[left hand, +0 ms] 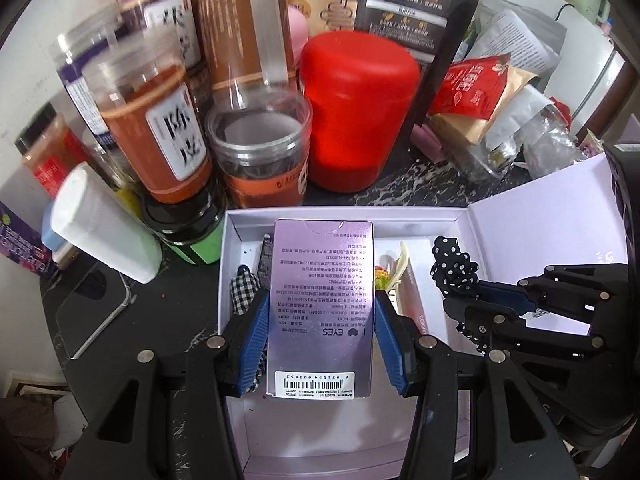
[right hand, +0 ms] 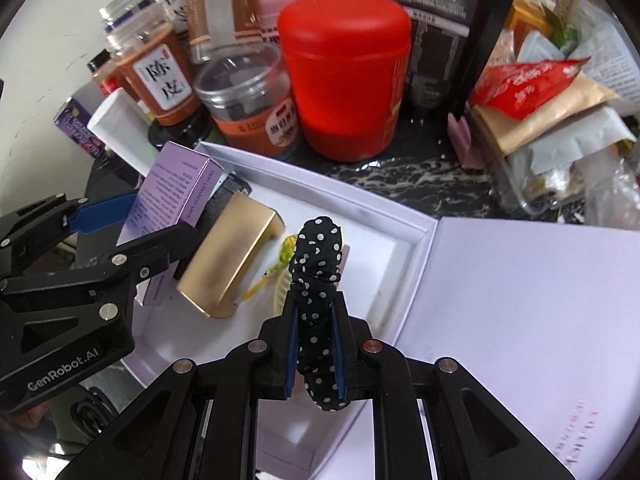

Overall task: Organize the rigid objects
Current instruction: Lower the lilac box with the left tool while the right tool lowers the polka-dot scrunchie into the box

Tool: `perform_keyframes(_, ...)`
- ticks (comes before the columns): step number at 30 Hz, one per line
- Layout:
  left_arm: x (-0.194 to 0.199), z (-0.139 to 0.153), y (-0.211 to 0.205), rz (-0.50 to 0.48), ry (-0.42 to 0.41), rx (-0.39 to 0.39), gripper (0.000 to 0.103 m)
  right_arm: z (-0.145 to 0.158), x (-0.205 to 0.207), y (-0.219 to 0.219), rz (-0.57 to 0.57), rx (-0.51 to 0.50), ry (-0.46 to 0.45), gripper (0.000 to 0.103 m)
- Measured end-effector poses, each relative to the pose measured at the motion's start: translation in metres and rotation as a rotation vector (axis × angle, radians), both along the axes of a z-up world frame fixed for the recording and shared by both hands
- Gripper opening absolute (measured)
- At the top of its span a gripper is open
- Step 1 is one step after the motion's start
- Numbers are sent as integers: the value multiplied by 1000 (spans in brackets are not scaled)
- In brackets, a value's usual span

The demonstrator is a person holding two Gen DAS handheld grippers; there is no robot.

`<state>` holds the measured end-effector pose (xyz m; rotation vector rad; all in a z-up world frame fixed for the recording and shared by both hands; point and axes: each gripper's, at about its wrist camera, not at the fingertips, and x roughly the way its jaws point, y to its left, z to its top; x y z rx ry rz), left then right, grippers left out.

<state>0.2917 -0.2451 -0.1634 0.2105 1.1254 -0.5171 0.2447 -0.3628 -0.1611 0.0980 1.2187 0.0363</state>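
Note:
My left gripper point(left hand: 321, 304) is shut on a purple contact-lens box point(left hand: 322, 280), holding it by its long sides above the left part of an open white gift box point(left hand: 344, 215). In the right wrist view the same purple box point(right hand: 176, 188) tilts over the gift box's point(right hand: 320, 176) left corner. My right gripper point(right hand: 316, 304) is shut on a black polka-dot scrunchie point(right hand: 318, 256), held over the gift box's right half. Inside lie a gold block point(right hand: 228, 264), a yellow hair clip point(right hand: 280, 264) and a checked fabric piece point(left hand: 244, 292).
The gift box's lilac lid point(right hand: 520, 300) lies open flat to the right. Behind stand a red canister point(left hand: 356, 112), several spice jars point(left hand: 156, 128) and a black pouch point(left hand: 416, 4). A white bottle point(left hand: 104, 224) and a phone point(left hand: 92, 312) sit left; packets point(right hand: 532, 84) pile right.

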Motion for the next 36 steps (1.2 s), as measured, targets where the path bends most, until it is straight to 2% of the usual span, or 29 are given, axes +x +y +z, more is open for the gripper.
perform_keyframes(8,5,-29,-5,-16,67,10,50,-23,5,5,5,-18,38,15)
perform_keyframes(16,8,-47,-16,-36,98,37,50,-42,11,1,-26,-26,65,15)
perform_keyframes(29,18,-53,-32,-64,52,71,51,-59,20,-3,-78,-10,79,15)
perform_keyframes(34,25,-81,-32,-43,173,91,50,-60,20,-3,-77,-23,74,15)
perform_keyframes(36,20,-84,-32,-48,152,84,50,-62,17,-1,-76,-27,75,15)
